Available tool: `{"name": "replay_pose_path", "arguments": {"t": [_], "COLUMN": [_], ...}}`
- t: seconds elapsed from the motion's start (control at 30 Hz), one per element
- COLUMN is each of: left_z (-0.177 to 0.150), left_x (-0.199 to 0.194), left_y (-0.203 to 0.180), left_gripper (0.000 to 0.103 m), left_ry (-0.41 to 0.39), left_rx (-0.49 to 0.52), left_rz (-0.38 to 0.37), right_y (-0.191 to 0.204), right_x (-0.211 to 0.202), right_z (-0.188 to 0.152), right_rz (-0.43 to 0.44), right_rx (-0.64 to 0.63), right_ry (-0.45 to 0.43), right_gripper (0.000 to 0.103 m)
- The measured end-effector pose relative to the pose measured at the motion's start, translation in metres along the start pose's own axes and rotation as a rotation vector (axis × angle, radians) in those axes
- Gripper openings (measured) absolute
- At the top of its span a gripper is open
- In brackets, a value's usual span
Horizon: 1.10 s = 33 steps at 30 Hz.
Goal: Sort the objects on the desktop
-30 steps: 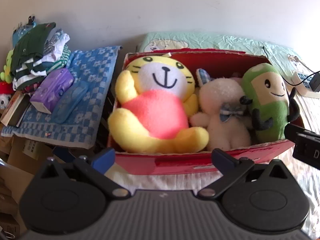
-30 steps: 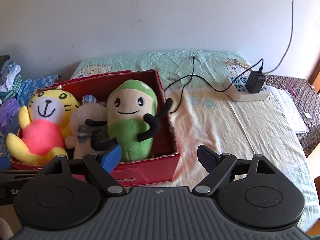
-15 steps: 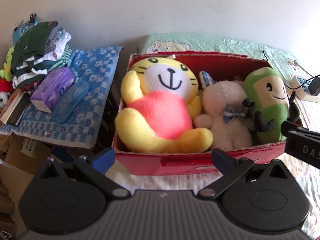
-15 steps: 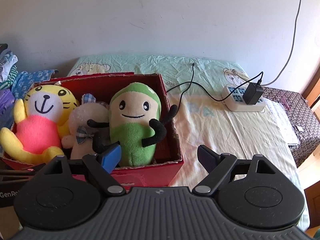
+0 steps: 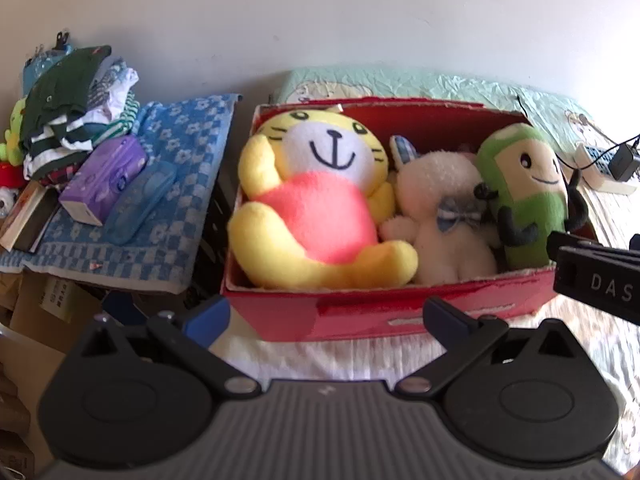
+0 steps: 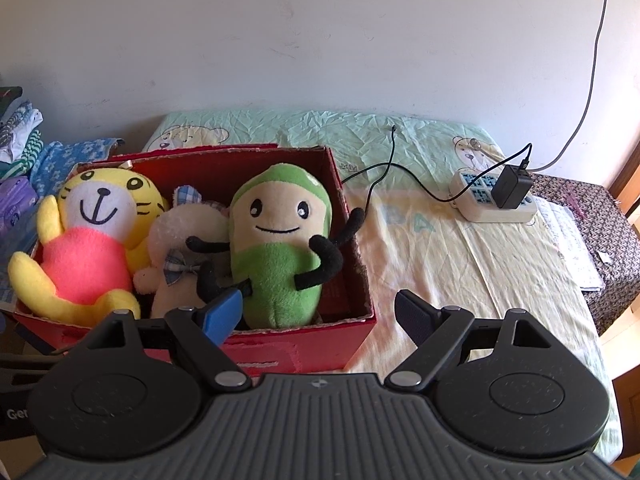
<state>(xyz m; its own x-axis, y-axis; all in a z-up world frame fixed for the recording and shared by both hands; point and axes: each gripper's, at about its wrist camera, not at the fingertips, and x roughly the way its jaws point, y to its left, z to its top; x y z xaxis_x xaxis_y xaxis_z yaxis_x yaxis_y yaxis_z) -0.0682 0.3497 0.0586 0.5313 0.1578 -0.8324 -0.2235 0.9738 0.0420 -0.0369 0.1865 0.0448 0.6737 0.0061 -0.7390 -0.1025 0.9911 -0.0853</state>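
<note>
I see all three soft toys [image 6: 276, 248] already in the red box [image 6: 304, 352] on the bed; both my left tool [image 5: 326, 316] and right tool [image 6: 318, 312] hang wide and empty, sorting seemingly nearly done.

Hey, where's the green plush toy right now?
The green plush toy stands at the right end of the red box, beside the white plush, in both wrist views.

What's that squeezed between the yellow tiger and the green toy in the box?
A fluffy white plush with a checked bow sits between the tiger and the green toy, touching both. Both views show it inside the red box.
</note>
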Motion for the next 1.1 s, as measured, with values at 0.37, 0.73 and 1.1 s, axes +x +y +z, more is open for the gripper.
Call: {"name": "replay_pose_path", "arguments": {"t": [0.37, 0.73, 1.1], "left_z": [-0.012, -0.017, -0.024], "left_x": [0.006, 0.009, 0.016], "left_y": [-0.01, -0.031, -0.058], "left_gripper": [0.102, 0.102, 0.102], "left_ry": [0.027, 0.049, 0.084], "left_rx": [0.019, -0.006, -0.048], "left_rz": [-0.014, 0.032, 0.075], "right_y": [-0.007, -0.021, -0.043], "right_x": [0.005, 0.019, 0.034], "right_z": [-0.014, -0.023, -0.021], "right_rz": [-0.019, 0.034, 0.086], "right_rx": [0.003, -0.055, -0.092], "right_ry": [0.043, 0.08, 0.114], "right_gripper": [0.085, 0.085, 0.085]}}
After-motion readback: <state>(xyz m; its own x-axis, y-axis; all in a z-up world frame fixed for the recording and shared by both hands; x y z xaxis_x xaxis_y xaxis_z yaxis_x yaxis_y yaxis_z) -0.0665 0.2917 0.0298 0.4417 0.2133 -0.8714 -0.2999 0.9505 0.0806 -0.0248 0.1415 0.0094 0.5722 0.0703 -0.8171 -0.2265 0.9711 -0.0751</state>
